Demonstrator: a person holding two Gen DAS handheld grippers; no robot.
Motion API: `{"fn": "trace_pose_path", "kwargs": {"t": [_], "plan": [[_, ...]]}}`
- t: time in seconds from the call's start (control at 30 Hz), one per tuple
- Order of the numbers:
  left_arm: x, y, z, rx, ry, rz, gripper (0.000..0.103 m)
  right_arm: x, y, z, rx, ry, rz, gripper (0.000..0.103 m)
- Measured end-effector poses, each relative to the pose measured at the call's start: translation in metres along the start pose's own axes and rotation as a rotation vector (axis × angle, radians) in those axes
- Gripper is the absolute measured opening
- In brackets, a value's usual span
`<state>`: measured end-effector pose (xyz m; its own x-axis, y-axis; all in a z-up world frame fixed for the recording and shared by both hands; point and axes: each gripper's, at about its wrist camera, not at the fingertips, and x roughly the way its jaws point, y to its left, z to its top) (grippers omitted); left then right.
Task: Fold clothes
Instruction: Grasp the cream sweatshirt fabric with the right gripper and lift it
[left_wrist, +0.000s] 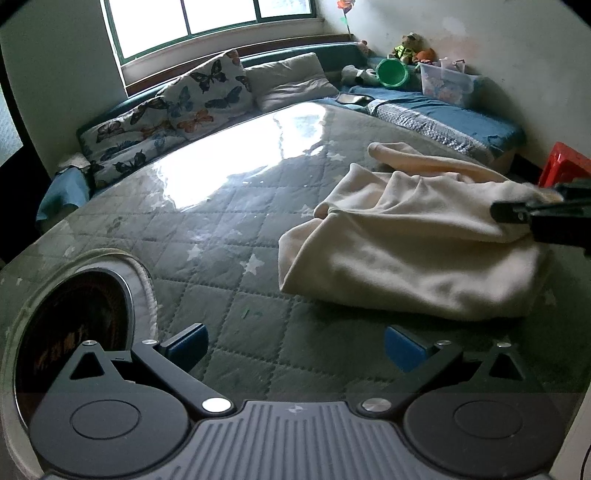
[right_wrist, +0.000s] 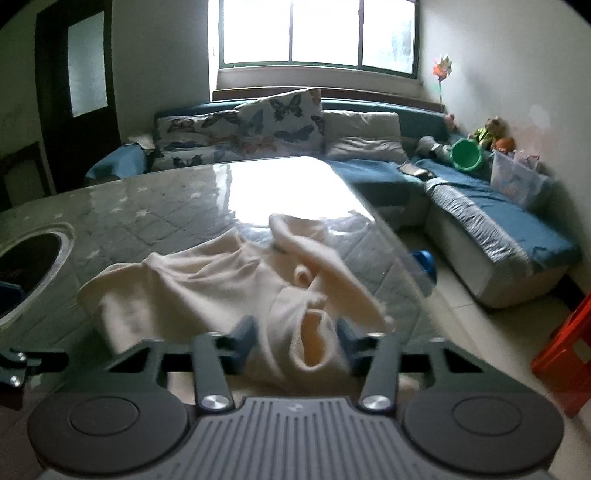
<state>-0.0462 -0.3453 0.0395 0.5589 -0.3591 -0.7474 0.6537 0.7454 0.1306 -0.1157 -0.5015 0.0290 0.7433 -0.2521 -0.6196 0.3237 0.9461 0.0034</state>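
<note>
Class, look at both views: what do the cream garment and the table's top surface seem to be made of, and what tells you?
Cream garment: probably soft fleece or brushed knit; matte, fuzzy, slumping in thick folds. Table top: likely glass or clear plastic over quilted star-print fabric; it mirrors the window glare.

Cream garment: soft fleecy cloth, matt, bunched between blue pads of right claw. Desk: quilted grey star-print fabric under clear glossy sheet, hard window glare ahead of left claw. Claw arms: matt black plastic, bright metal rivets, ribbed grey plate. Butterfly cushions beyond: printed cloth. Red stool, right of right claw: glossy plastic. Clear plastic bin, far right.
</note>
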Motion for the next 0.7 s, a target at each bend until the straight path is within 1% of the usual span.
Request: {"fn": "trace_pose_path", "kwargs": {"t": [0.03,0.07,0.13,0.17,0.27,0.43,0.57,0.63,0.7], "plan": [[0.000,0.001,0.000,-0.004,-0.001,0.001,0.103,-0.002,0.001,-0.002,0.005,-0.003,0.010,0.025],[-0.001,0.003,0.000,-0.007,-0.002,0.003,0.103,-0.006,0.001,-0.005,0.011,-0.011,0.025,0.022],[-0.003,0.006,-0.001,-0.016,-0.006,0.005,0.103,-0.017,0.003,-0.011,0.022,-0.034,0.061,0.011],[-0.004,0.009,0.000,-0.023,-0.010,0.006,0.103,-0.022,0.005,-0.013,0.024,-0.042,0.083,0.009],[-0.009,0.016,0.002,-0.048,-0.023,0.006,0.103,-0.043,0.019,-0.025,-0.004,-0.061,0.153,0.007],[-0.022,0.022,0.007,-0.074,-0.056,-0.018,0.103,-0.063,0.057,-0.049,-0.103,-0.059,0.255,0.006],[-0.032,0.016,0.009,-0.059,-0.082,-0.065,0.103,-0.071,0.085,-0.063,-0.156,-0.042,0.337,0.006],[-0.035,0.010,0.009,-0.045,-0.086,-0.100,0.103,-0.075,0.098,-0.068,-0.175,-0.027,0.384,0.006],[-0.035,0.004,0.009,-0.031,-0.083,-0.140,0.103,-0.077,0.110,-0.074,-0.198,-0.017,0.409,0.006]]}}
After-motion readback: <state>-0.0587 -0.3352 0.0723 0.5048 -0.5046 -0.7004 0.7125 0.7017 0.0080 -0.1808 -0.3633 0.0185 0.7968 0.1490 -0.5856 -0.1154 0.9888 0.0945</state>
